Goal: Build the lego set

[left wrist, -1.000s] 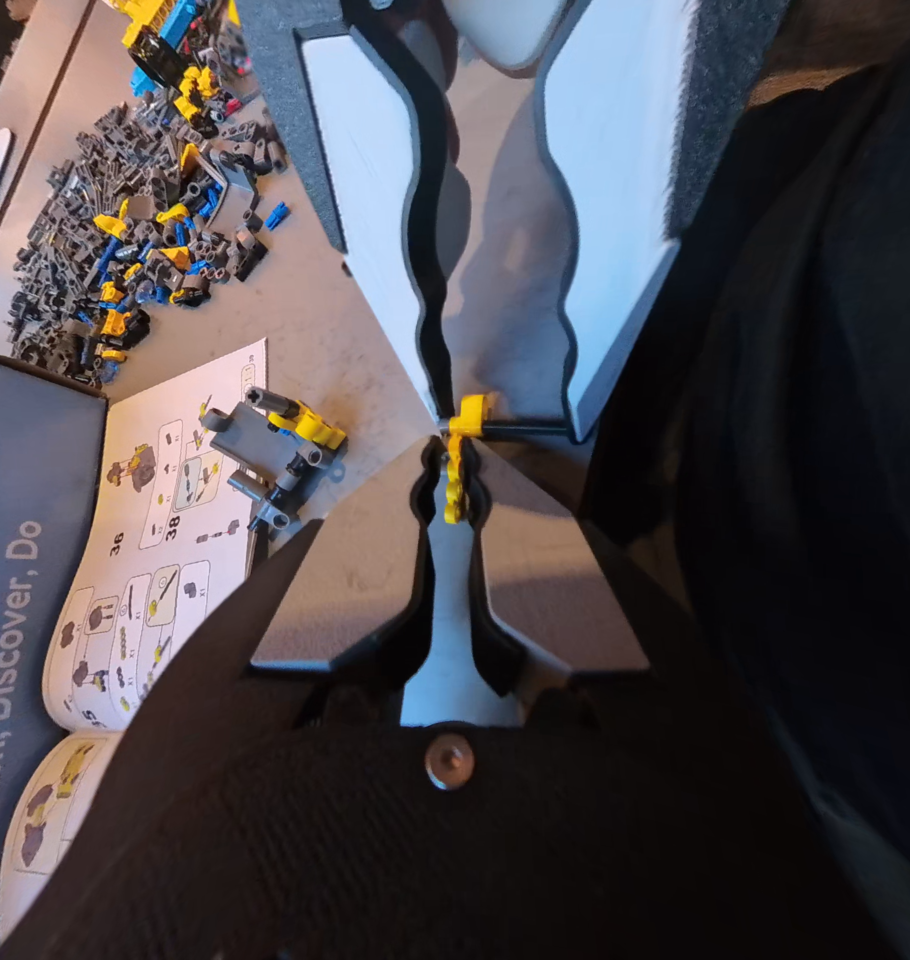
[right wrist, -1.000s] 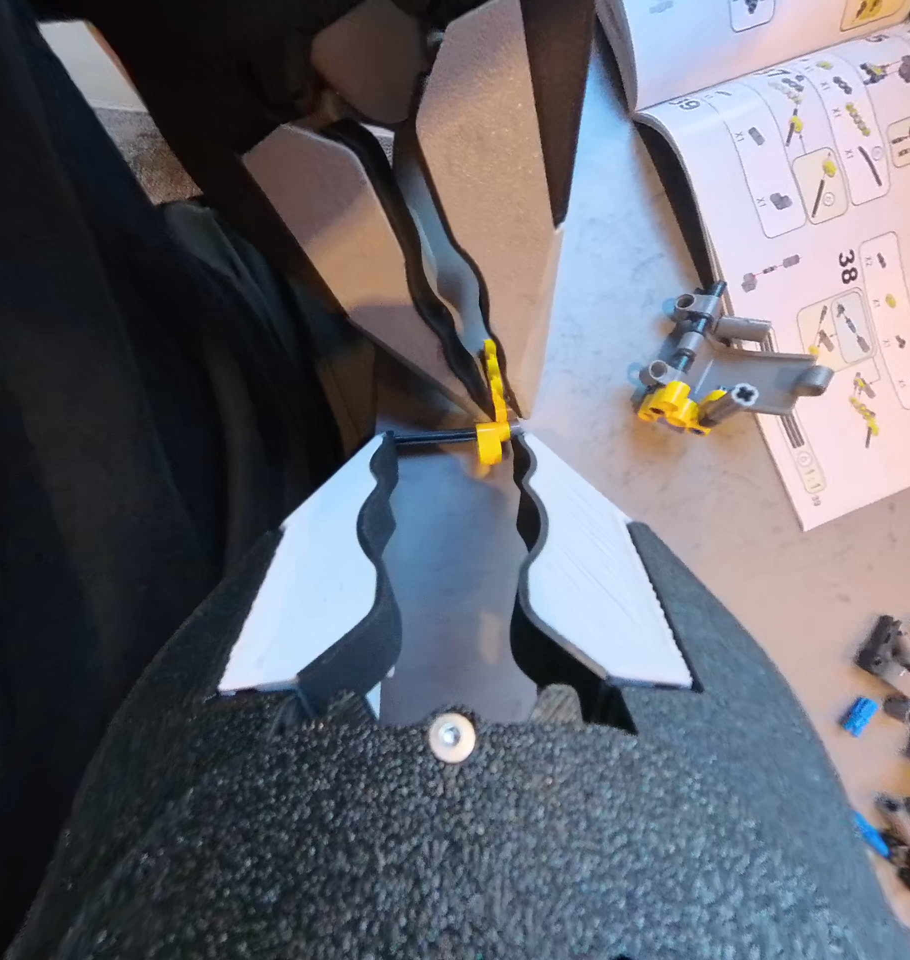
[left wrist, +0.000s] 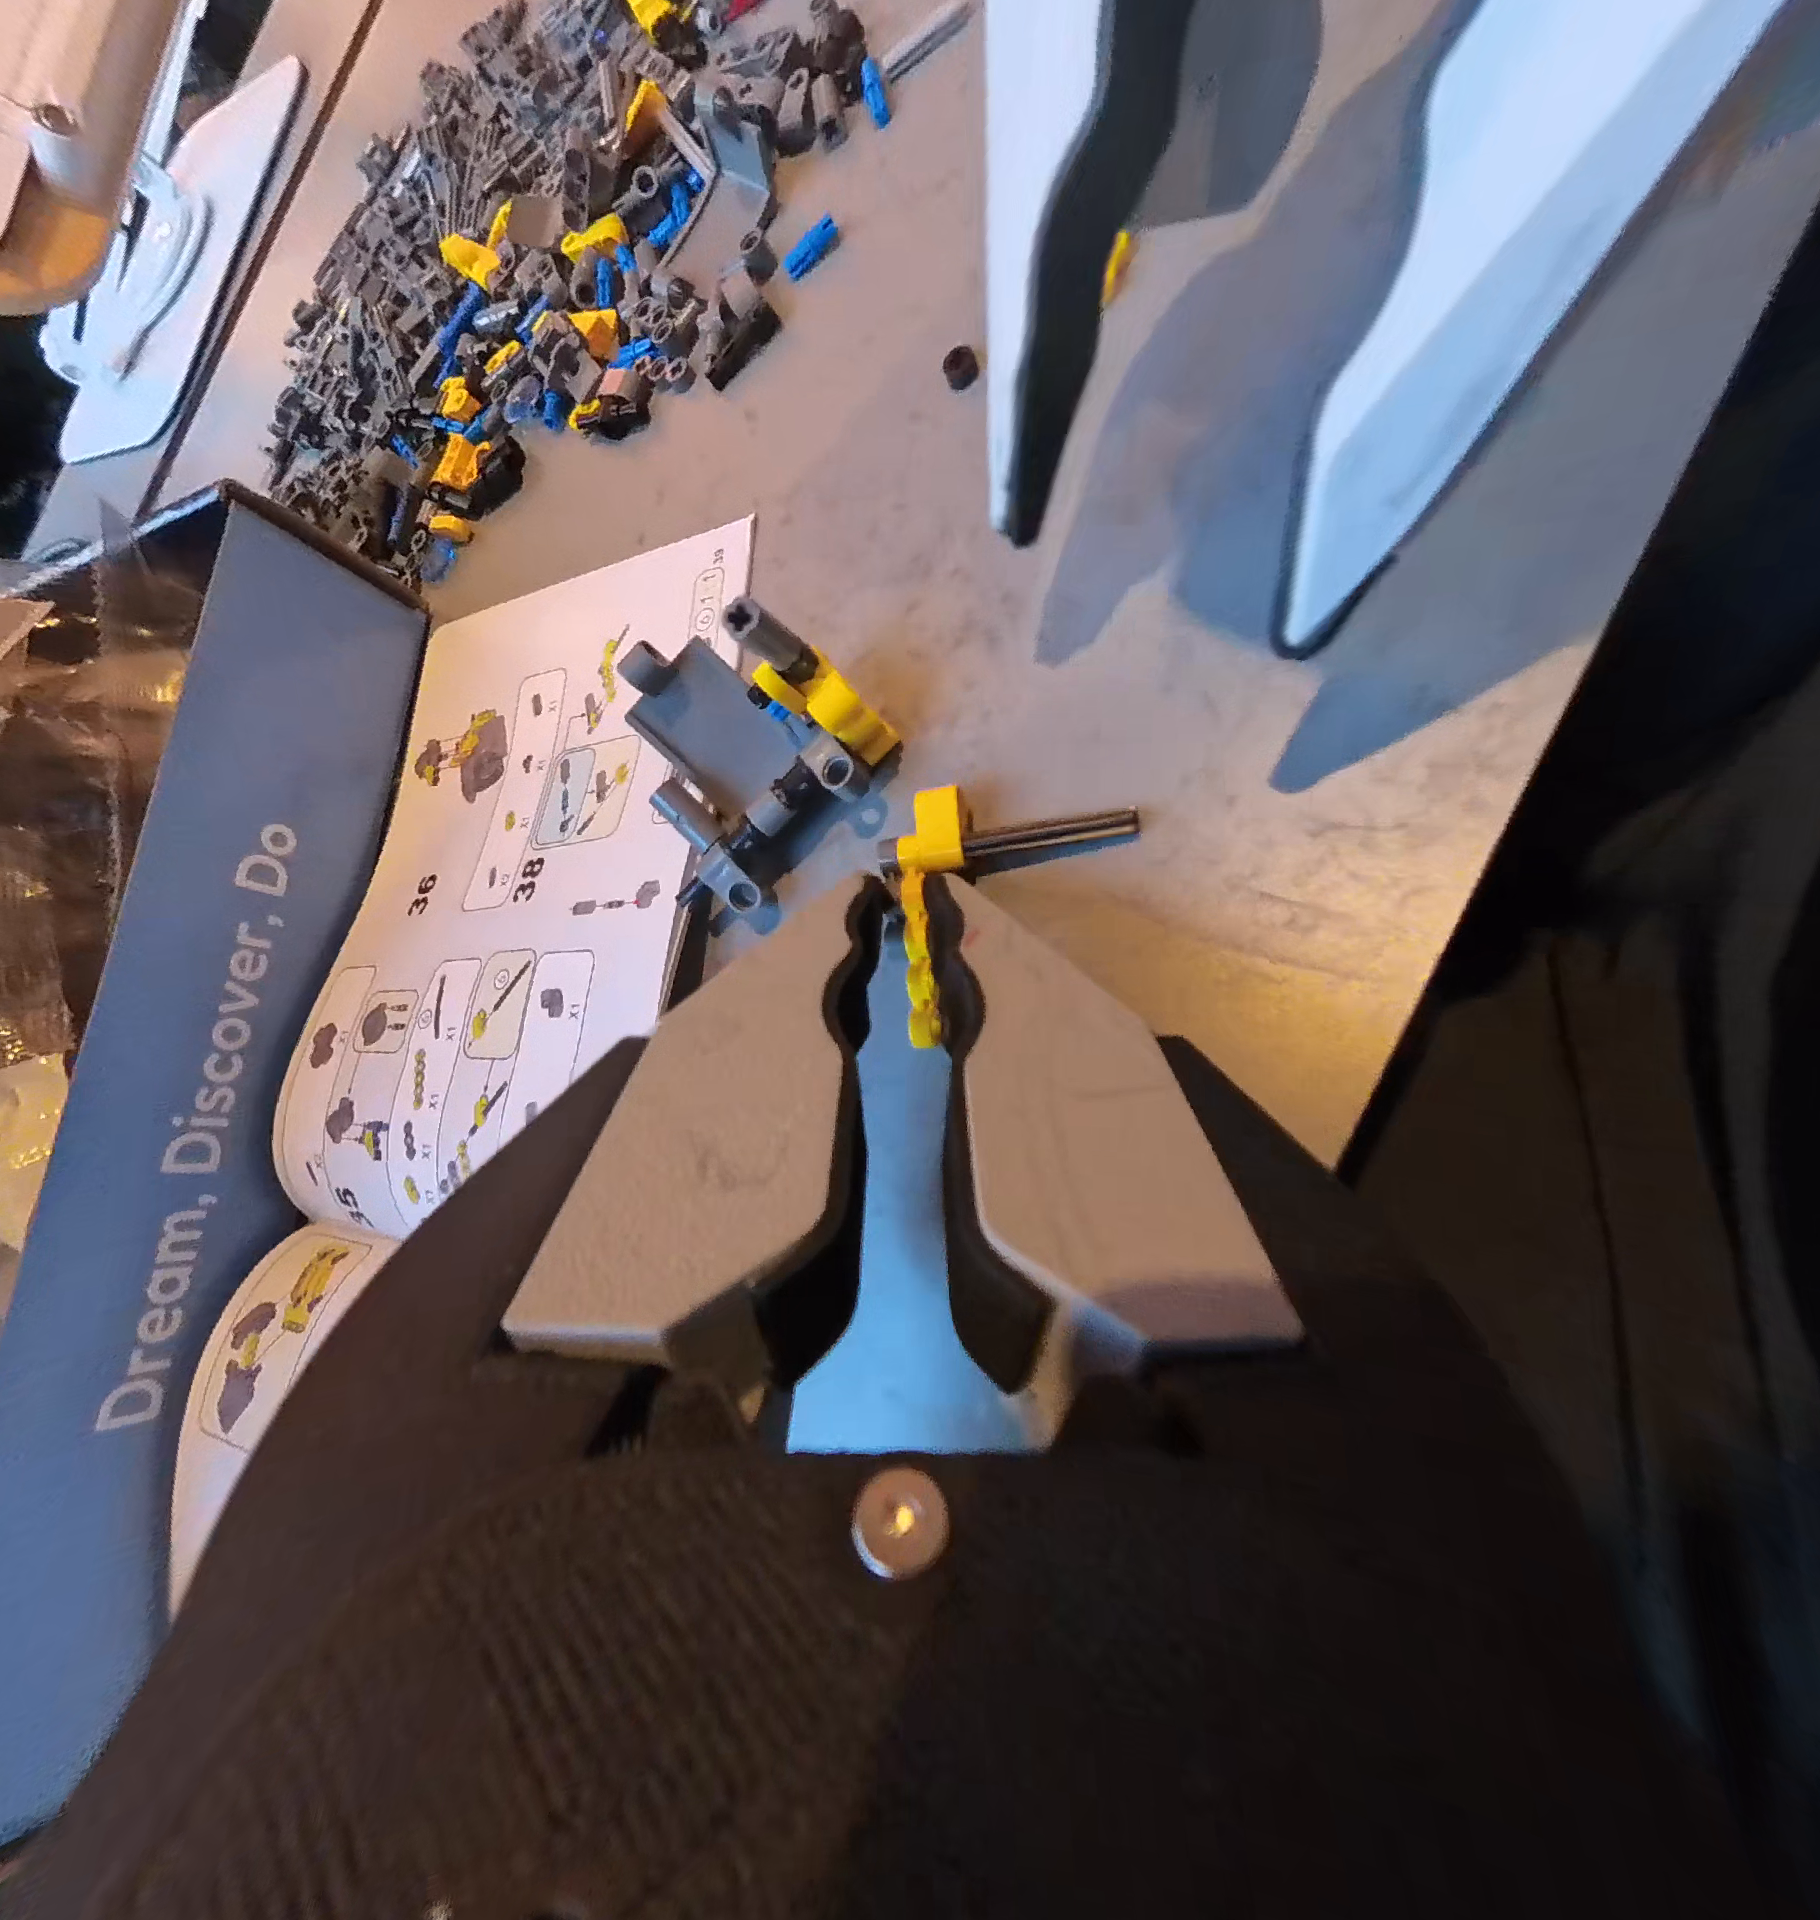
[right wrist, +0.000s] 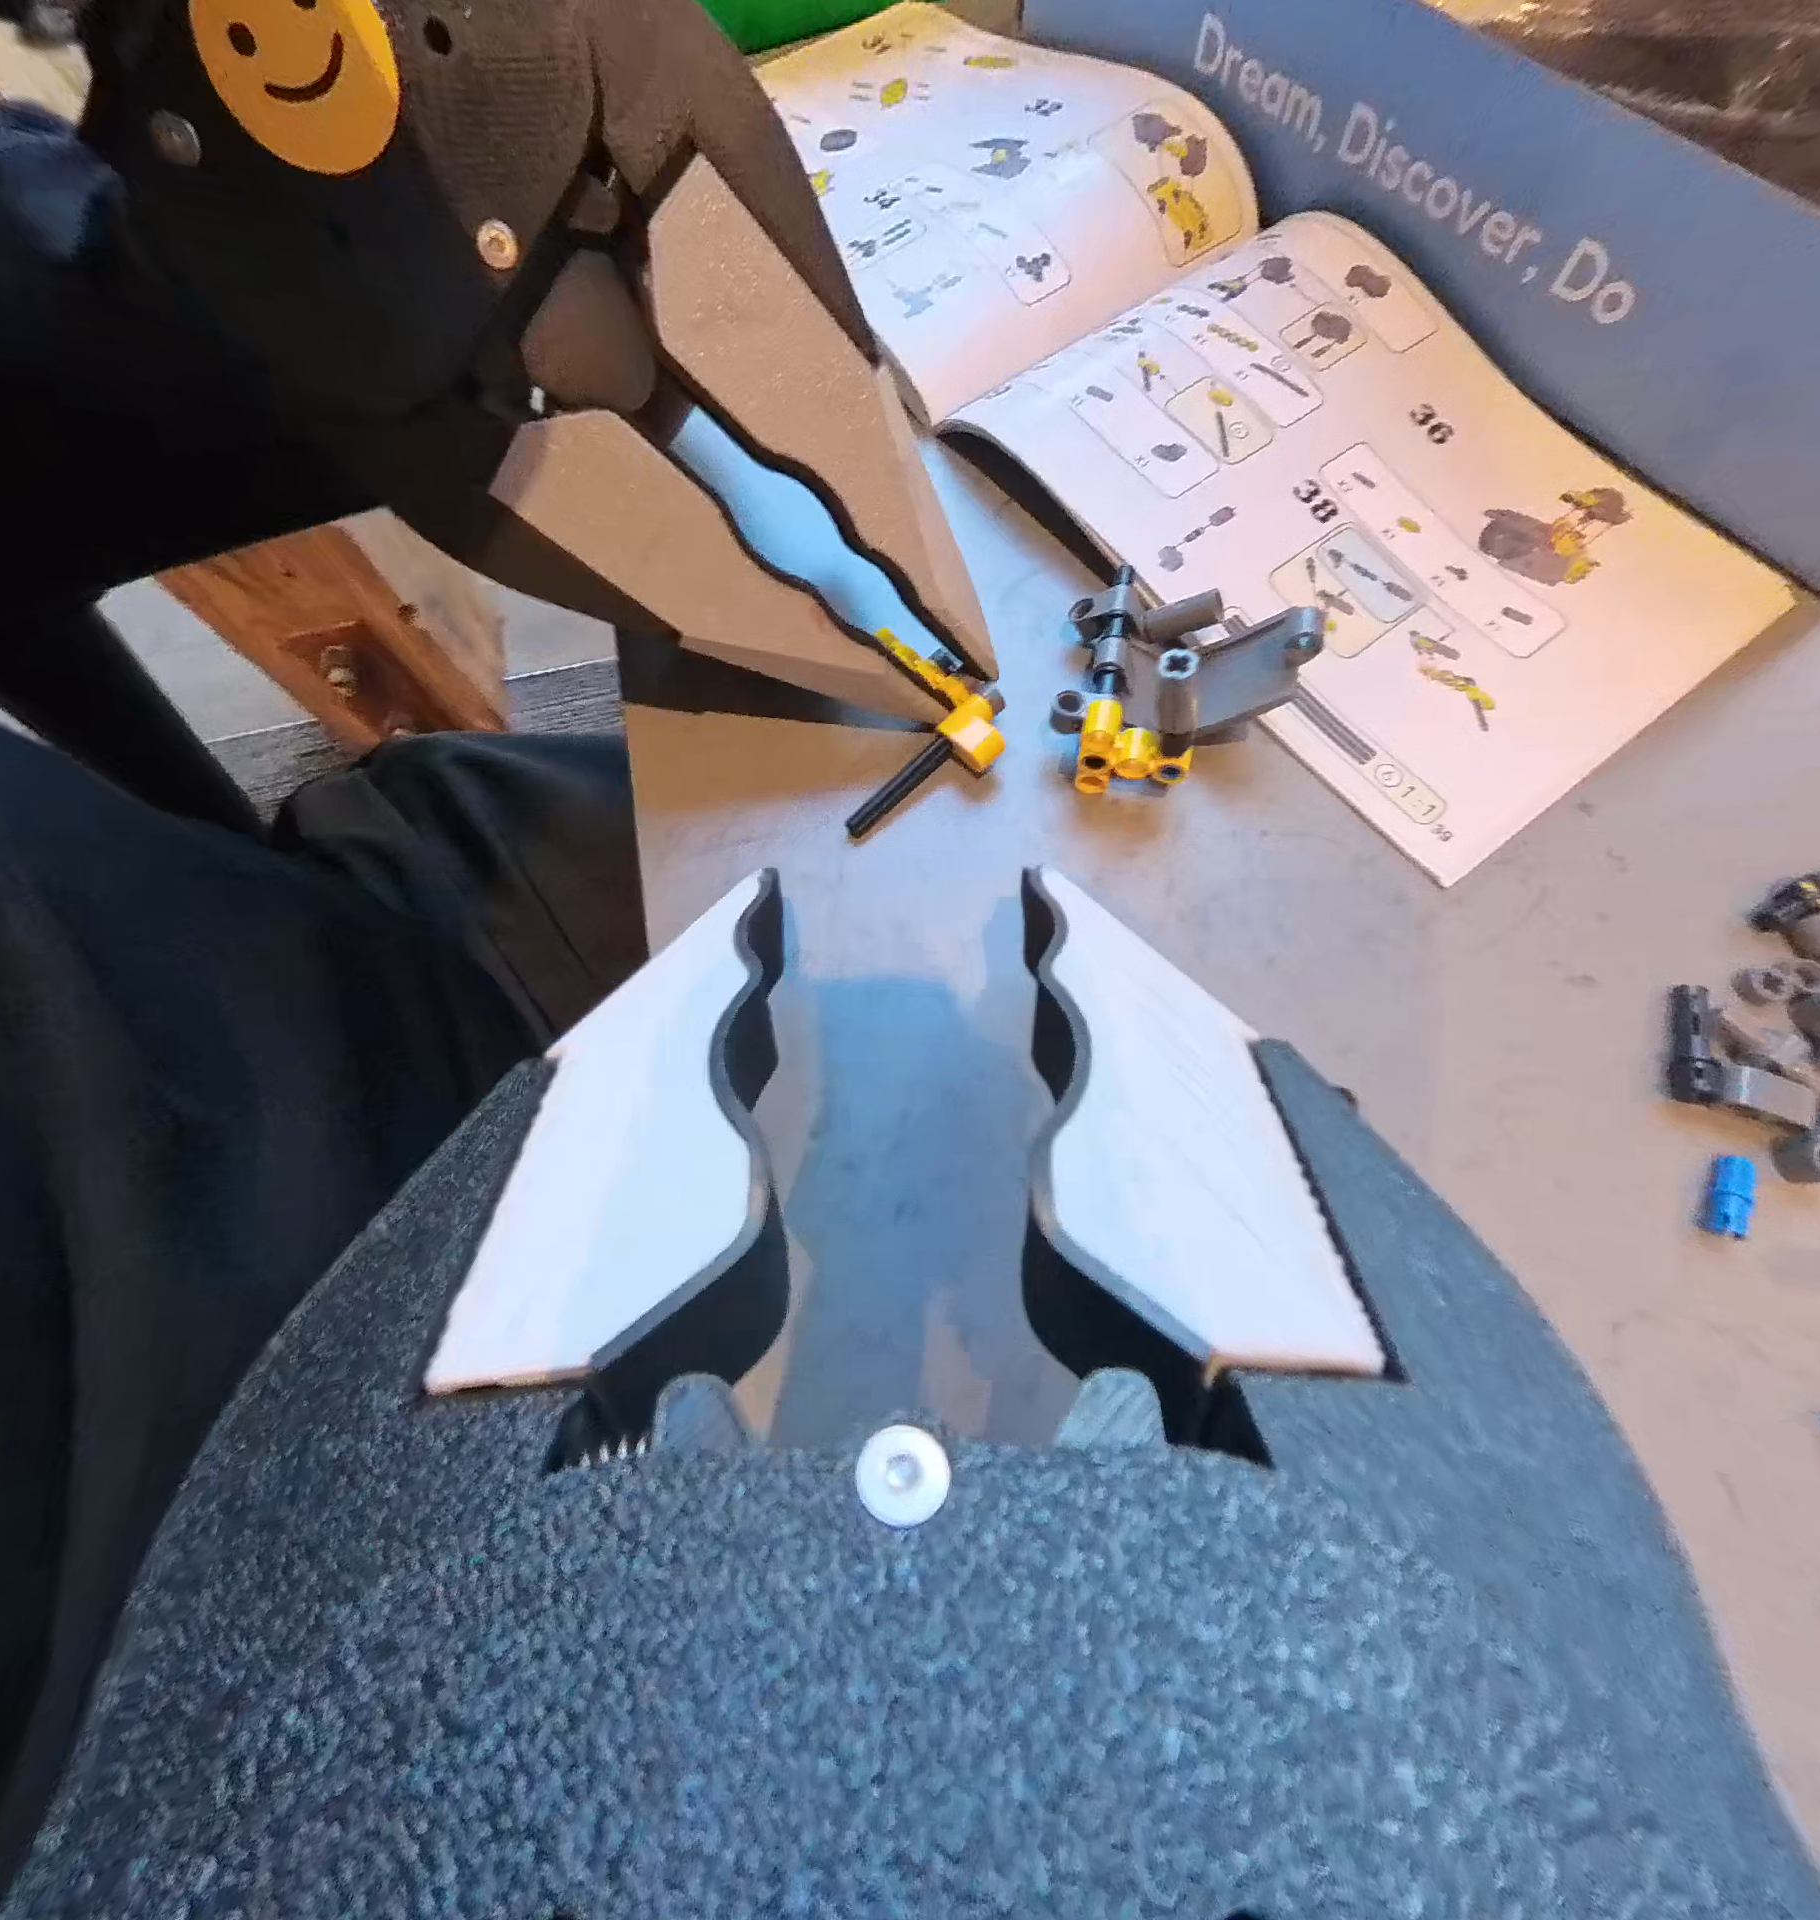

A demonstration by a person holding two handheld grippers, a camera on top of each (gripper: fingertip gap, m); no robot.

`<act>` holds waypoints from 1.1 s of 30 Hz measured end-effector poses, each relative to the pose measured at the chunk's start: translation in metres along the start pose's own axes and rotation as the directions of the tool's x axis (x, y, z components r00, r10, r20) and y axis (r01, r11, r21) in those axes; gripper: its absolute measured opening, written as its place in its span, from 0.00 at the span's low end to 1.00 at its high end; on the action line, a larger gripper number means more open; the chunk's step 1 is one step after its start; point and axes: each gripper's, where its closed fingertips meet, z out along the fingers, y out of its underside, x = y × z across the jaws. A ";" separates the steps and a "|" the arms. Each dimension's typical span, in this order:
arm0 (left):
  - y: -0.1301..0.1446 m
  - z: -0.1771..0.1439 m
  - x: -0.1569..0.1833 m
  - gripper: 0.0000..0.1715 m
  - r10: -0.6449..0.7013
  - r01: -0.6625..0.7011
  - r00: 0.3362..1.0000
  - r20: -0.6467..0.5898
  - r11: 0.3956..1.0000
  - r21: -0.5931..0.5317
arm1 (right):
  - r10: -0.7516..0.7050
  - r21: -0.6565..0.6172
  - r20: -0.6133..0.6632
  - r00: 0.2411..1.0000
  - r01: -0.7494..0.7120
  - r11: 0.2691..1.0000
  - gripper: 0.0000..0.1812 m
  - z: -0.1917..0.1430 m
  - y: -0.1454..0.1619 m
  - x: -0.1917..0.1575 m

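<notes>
On the table (right wrist: 1249,1039), a small brick assembly (right wrist: 1155,686) lies with one end on the near corner of the open instruction booklet (right wrist: 1405,582). A box (right wrist: 1508,260) lies along the booklet's far edge. Just left of the assembly, as the right wrist view shows it, sits a small connector (right wrist: 973,736) on a thin axle (right wrist: 885,795), pinched at the tip of the left gripper (right wrist: 953,681). The right gripper (right wrist: 901,904) hangs nearer than the assembly, apart from it. A heap of loose bricks (left wrist: 532,281) lies well beyond the assembly in the left wrist view.
</notes>
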 end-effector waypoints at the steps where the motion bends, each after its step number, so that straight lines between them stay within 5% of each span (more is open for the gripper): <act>1: 0.000 0.000 0.000 0.04 0.008 -0.008 1.000 0.009 1.000 0.000 | -0.012 0.011 -0.018 1.000 0.012 1.000 0.25 -0.001 -0.001 0.001; 19: -0.001 -0.020 0.005 0.04 -0.311 0.317 0.936 -0.163 0.948 0.011 | -0.081 0.156 -0.228 0.970 0.118 0.981 0.28 -0.031 -0.015 0.019; 21: 0.002 -0.025 0.005 0.12 -0.332 0.339 0.926 -0.182 0.941 0.011 | -0.075 0.154 -0.250 0.965 0.116 0.981 0.29 -0.037 -0.010 0.023; 33: 0.011 -0.014 0.007 0.09 -0.326 0.325 0.931 -0.165 0.945 -0.035 | 0.055 0.172 -0.361 0.931 0.008 0.985 0.27 -0.076 0.011 0.051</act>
